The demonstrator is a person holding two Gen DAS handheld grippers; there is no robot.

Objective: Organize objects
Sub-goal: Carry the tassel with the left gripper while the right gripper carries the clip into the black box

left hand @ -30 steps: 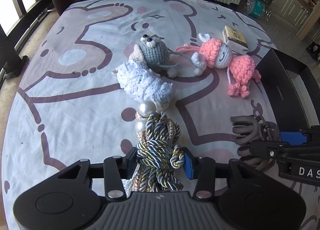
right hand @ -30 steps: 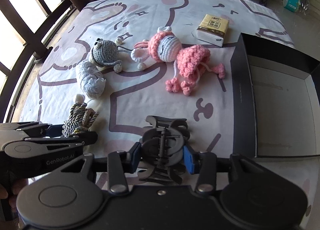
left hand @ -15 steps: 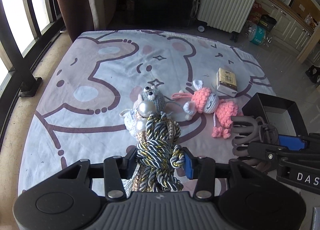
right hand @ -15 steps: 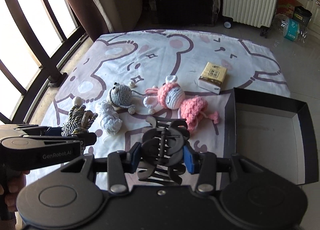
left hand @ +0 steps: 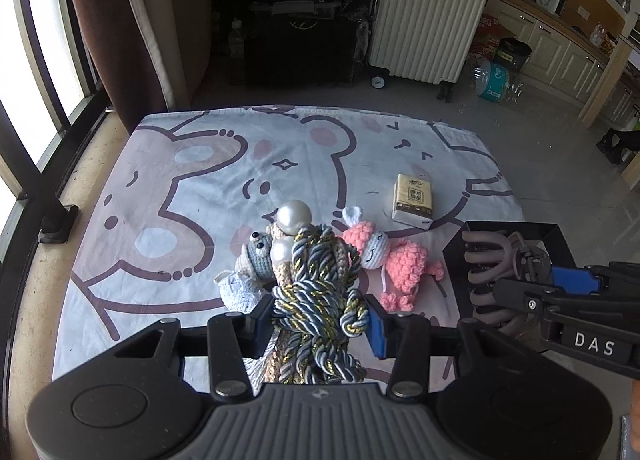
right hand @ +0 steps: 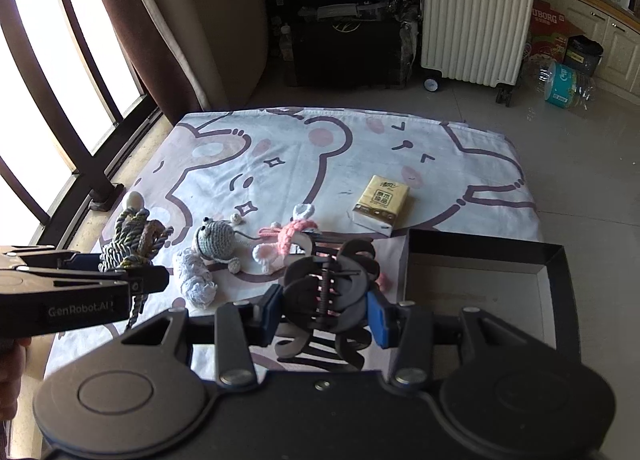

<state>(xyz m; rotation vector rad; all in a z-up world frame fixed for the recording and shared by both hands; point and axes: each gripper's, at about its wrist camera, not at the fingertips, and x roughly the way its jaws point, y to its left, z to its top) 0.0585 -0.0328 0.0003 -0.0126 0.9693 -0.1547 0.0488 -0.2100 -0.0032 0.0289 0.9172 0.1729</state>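
Nearest in the left wrist view, the left gripper (left hand: 320,320) is clamped on a knotted bundle of grey, blue and gold twisted cord (left hand: 316,292), its blue pads pressing on either side; two large pearls (left hand: 294,216) top the bundle. In the right wrist view, the right gripper (right hand: 324,316) is closed on a dark claw hair clip (right hand: 328,292), the pads squeezing its sides with the spring facing the camera. Both held things hang above the surface, clear of it.

Below and beyond them lies a pale sheet printed with cartoon bears (right hand: 320,156), spread over a low surface. On it, a grey crocheted mouse (right hand: 218,242) sits just beside a small white crocheted piece (right hand: 196,280), the two touching. To their right lies a pink and white crocheted bunny (left hand: 384,256), partly hidden behind the clip in the right view. Farther back on the sheet rests a yellow tissue pack (right hand: 382,200), apart from the toys.

At the right edge of the sheet stands an open black box (right hand: 552,284) with a pale inside.

Beyond the sheet, on the tiled floor, a white ribbed suitcase (right hand: 476,16) stands beside dark bags, with a brown curtain (right hand: 132,32) by the window on the left.
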